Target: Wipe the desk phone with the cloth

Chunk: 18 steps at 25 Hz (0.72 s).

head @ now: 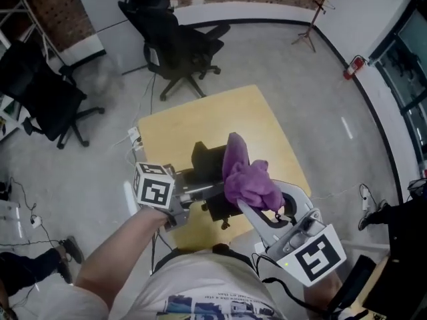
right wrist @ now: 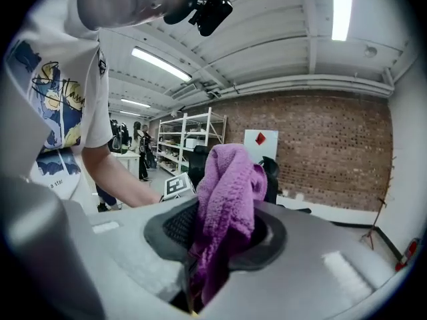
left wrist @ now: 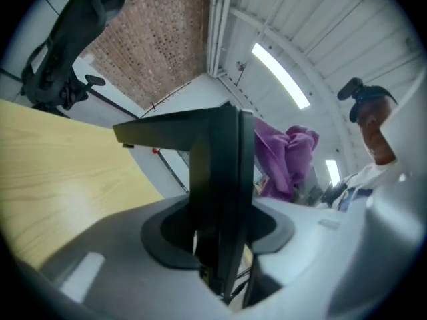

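The black desk phone (head: 208, 167) is held up above the yellow table (head: 200, 122), with my left gripper (head: 203, 193) shut on its near side. In the left gripper view the phone (left wrist: 217, 159) stands edge-on between the jaws of the left gripper (left wrist: 223, 242). The purple cloth (head: 248, 177) hangs bunched right beside the phone's right side, and my right gripper (head: 257, 202) is shut on it. In the right gripper view the cloth (right wrist: 227, 199) fills the space between the jaws of the right gripper (right wrist: 223, 249). Whether cloth and phone touch is unclear.
Black office chairs stand on the grey floor beyond the table (head: 175, 39) and at the far left (head: 40, 92). A red fire extinguisher (head: 353, 65) and a coat stand (head: 313, 19) are by the far wall. Cables lie on the floor at the left.
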### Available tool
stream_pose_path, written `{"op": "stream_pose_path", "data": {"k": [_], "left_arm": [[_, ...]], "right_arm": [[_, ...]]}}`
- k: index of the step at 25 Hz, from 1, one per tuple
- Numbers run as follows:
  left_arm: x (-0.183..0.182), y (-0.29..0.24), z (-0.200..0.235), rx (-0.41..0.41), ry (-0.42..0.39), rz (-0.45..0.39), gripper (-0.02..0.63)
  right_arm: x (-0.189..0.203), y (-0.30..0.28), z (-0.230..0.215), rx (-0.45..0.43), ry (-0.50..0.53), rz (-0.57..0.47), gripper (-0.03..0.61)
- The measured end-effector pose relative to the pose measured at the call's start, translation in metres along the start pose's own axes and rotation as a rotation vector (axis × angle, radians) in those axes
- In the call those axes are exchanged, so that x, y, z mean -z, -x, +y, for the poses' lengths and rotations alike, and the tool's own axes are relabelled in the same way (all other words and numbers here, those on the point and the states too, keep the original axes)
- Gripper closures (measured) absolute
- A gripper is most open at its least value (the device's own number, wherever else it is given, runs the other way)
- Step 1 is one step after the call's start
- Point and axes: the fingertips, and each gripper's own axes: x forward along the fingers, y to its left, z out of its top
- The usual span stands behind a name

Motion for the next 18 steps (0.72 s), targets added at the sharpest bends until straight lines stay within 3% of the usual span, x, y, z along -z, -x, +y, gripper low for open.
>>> {"op": "stream_pose_path", "data": {"k": [8, 18], "left_arm": [[-0.011, 0.0, -0.027, 0.002, -0.04, -0.026, 0.436], [-0.035, 0.032, -0.022, -0.045, -0.021, -0.106, 0.434]], "right_arm": [[-0.003, -0.02, 0.004, -0.061, 0.127, -0.016, 0.469], [0.036, -0.027, 0.009, -0.083, 0.106, 0.115, 0.469]]}}
